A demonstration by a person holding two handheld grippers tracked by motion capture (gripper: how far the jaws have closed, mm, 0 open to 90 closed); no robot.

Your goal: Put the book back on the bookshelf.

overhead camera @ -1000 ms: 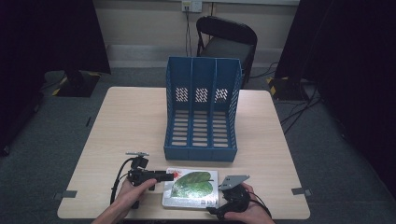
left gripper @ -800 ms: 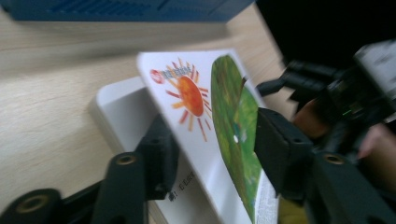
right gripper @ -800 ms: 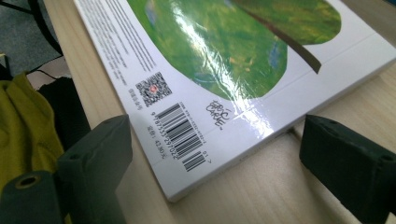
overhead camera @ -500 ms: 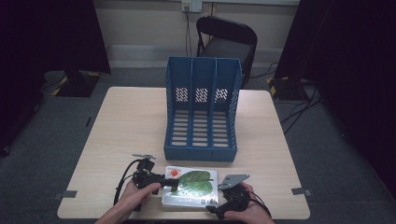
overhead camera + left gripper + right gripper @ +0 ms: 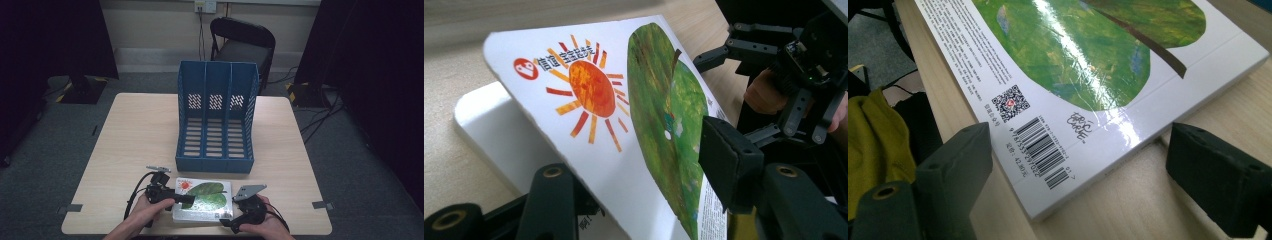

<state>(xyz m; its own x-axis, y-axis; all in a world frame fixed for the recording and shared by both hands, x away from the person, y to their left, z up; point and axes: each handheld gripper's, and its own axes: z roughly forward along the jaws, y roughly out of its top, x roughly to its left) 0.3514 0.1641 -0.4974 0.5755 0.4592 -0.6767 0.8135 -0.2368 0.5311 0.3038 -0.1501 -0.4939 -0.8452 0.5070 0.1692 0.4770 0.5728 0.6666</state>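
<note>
A picture book (image 5: 205,197) with a green leaf and an orange sun on its cover lies near the table's front edge. My left gripper (image 5: 187,199) comes in from its left side. Its jaws have just been closing with the book's (image 5: 624,100) raised left edge between them, one jaw under it and the other pad (image 5: 724,160) on the cover. A white slab (image 5: 489,130) lies flat beneath that raised edge. My right gripper (image 5: 227,220) is open at the book's near right corner. Its jaws (image 5: 1078,160) straddle the barcode corner of the book (image 5: 1073,60) without touching it.
A blue three-slot file holder (image 5: 216,125) stands upright mid-table, just behind the book. The wooden table (image 5: 135,145) has bare surface to the left and right of it. A black chair (image 5: 242,45) stands behind the far edge.
My left gripper has moved right, from beside the book onto its left edge, and that edge now sits between the jaws. The right gripper has stayed put.
</note>
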